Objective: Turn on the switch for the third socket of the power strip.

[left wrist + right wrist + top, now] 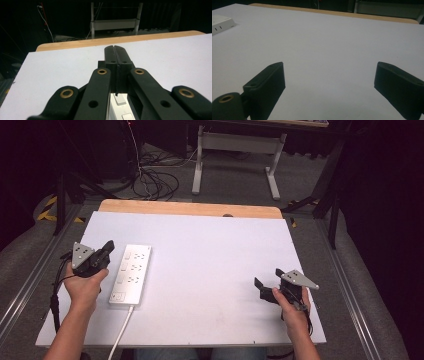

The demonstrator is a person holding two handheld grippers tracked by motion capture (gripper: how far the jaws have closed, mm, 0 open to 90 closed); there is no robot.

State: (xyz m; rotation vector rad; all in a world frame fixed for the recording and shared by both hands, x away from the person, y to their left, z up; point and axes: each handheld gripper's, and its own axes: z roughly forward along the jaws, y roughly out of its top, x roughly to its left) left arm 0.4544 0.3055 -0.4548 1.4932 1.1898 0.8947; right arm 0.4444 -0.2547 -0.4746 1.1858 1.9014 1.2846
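Observation:
A white power strip (pixel 131 274) lies lengthwise on the left part of the white table top (pixel 210 255), its cord running off the near edge. My left gripper (pixel 108 246) is held just left of the strip, jaws pressed together with nothing between them. In the left gripper view the shut jaws meet at the gripper's tip (pixel 115 47), and a piece of the power strip (pixel 120 107) shows under them. My right gripper (pixel 269 279) rests at the near right of the table, jaws wide apart and empty. In the right gripper view the right gripper (pixel 329 77) frames bare table, with the strip's corner (pixel 220 23) far left.
A wooden strip (pixel 190 209) edges the table's far side. Beyond it stand a white table frame (pixel 235 155) and tangled cables (pixel 155 182) on the floor. Metal rails (pixel 30 280) run along both sides of the table.

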